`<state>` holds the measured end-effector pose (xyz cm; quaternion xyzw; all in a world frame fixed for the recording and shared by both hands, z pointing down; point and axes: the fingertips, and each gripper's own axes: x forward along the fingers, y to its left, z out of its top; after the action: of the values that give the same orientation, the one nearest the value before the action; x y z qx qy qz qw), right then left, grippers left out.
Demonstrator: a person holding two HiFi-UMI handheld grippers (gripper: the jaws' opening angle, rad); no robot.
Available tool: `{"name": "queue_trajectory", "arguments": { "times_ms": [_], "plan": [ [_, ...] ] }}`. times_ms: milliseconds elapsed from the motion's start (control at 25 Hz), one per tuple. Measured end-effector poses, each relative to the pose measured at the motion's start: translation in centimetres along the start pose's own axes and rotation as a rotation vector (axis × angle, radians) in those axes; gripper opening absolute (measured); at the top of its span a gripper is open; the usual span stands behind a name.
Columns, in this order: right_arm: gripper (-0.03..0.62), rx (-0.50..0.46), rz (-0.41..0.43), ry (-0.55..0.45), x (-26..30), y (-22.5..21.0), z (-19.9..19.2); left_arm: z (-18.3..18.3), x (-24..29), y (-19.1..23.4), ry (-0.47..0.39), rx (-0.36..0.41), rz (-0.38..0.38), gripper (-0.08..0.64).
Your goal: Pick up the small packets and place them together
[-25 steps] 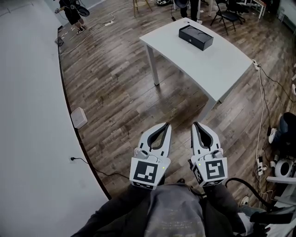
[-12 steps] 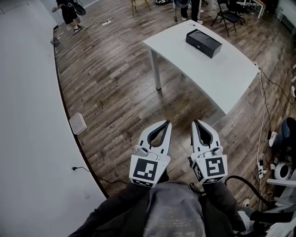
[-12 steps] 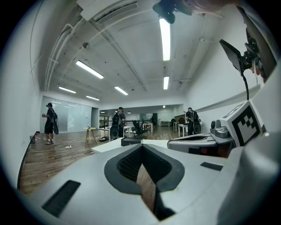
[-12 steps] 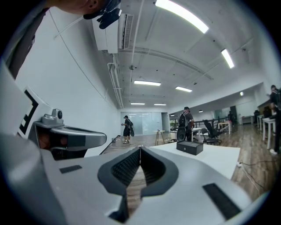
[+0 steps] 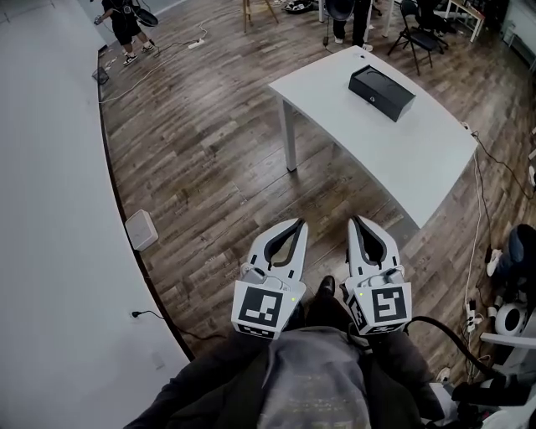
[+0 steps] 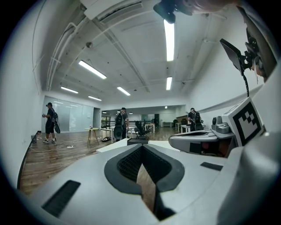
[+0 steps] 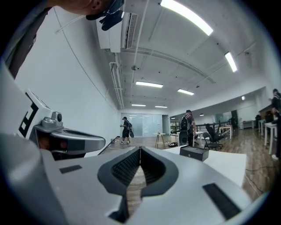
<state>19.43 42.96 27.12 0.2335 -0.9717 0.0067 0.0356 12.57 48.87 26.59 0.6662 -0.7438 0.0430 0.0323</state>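
No small packets show in any view. My left gripper (image 5: 300,223) and right gripper (image 5: 355,221) are held side by side at waist height, pointing level across the wooden floor towards a white table (image 5: 352,147). Both are shut with nothing between the jaws; the tips meet in the left gripper view (image 6: 141,146) and in the right gripper view (image 7: 140,148). A flat black box (image 5: 382,92) lies on the table's far part, well ahead of both grippers. The box (image 7: 193,152) sits just right of the right gripper's tips, and it (image 6: 137,141) peeks over the left gripper's tips.
A white wall (image 5: 50,209) runs along the left, with a small white unit (image 5: 141,230) at its foot and a plugged cable (image 5: 151,316). Chairs (image 5: 414,25) and standing people (image 5: 126,25) are at the back. Cables and gear (image 5: 507,310) lie on the floor at the right.
The table and the black box have come nearer and shifted right in the head view as the person walks towards them. Both grippers keep the same shut, side-by-side pose.
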Motion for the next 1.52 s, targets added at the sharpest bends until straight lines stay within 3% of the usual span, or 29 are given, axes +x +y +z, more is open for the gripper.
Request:
{"name": "queue_trajectory", "arguments": {
  "times_ms": [320, 600, 880, 1160, 1520],
  "plan": [
    [0.005, 0.007, 0.019, 0.005, 4.9, -2.8, -0.6, -0.7, 4.8, 2.1, 0.033, 0.002, 0.018, 0.000],
    [0.005, 0.027, 0.024, 0.031, 9.0, -7.7, -2.2, -1.7, 11.4, 2.6, 0.070, -0.010, 0.016, 0.000],
    [0.005, 0.061, 0.035, 0.014, 12.8, -12.4, -1.6, -0.2, 16.5, 2.6, 0.081, 0.026, 0.028, 0.000],
    [0.005, 0.092, 0.061, -0.017, 15.2, -14.1, -0.8, 1.1, 19.1, 3.6, 0.093, 0.069, 0.052, 0.001],
    [0.005, 0.089, 0.022, -0.035, 18.6, -16.5, -0.6, 1.8, 23.1, 5.6, 0.073, 0.091, 0.021, 0.000]
  ]
}}
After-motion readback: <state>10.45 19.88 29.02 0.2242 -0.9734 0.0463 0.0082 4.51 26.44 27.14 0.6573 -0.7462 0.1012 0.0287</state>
